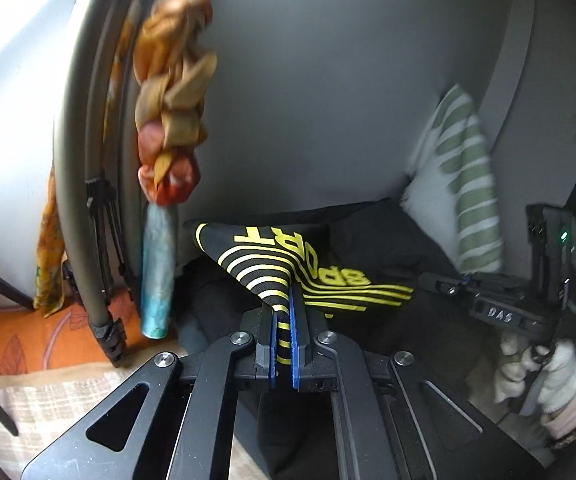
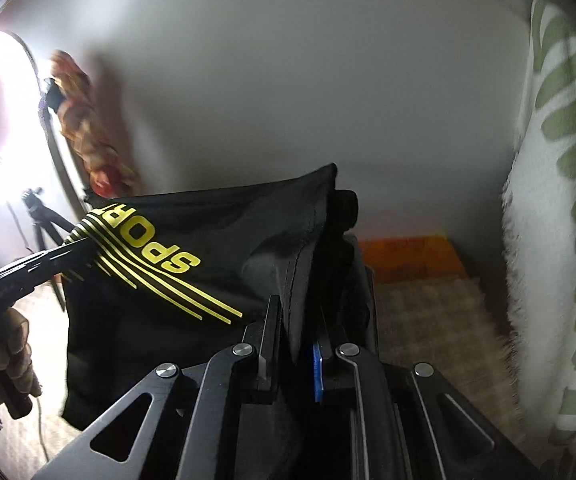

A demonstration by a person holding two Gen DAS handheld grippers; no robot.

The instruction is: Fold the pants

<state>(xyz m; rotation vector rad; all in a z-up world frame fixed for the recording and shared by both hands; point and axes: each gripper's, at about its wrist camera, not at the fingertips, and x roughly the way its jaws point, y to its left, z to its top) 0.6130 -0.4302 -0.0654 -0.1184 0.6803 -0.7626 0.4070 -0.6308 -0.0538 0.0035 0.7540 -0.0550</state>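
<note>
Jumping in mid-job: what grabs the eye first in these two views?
The black pants with yellow SPORT lettering and stripes, held up centre frame, pinched by both the left gripper and right gripper. Next, the green-and-white striped cushion at right against the wall, and knotted orange-brown fabric hanging upper left.

Home bedroom: striped pillow, bedspread.

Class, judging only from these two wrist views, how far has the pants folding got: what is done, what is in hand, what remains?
Done: both grippers have hold of the black pants. In hand: the left gripper is shut on the yellow-striped SPORT print, the right gripper on a plain black edge, with the fabric held up between them. Left: no finished fold shows, so probably all the folding and laying flat.
</note>
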